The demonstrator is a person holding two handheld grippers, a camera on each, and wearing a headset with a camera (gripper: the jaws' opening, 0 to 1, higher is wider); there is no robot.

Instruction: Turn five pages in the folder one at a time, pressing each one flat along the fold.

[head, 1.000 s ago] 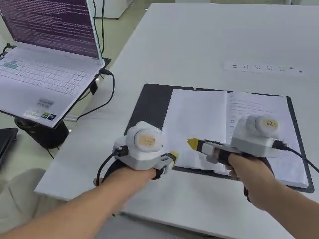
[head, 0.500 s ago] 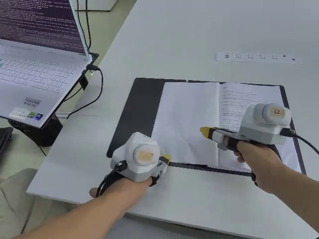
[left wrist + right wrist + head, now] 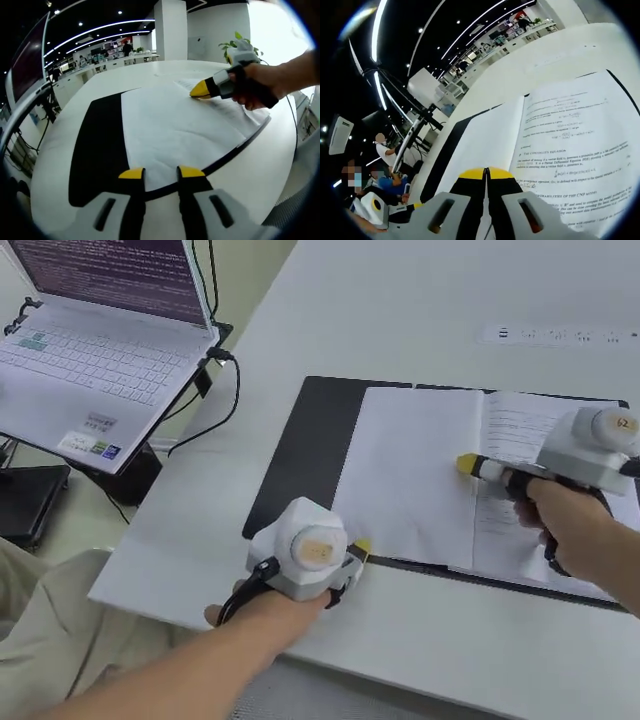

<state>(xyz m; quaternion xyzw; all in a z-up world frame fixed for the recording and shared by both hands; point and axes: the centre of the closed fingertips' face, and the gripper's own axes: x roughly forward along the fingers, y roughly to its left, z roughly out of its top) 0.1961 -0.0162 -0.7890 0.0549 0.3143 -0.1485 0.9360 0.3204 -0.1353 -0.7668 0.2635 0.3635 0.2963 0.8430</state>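
On the white counter the black folder lies open, a blank page on the left and a printed page on the right. The right tool is clenched with nothing between its jaws, its yellow tip down at the fold between the two pages. The left tool is released, its tips at the blank page's near edge. A laptop sits off to the left.
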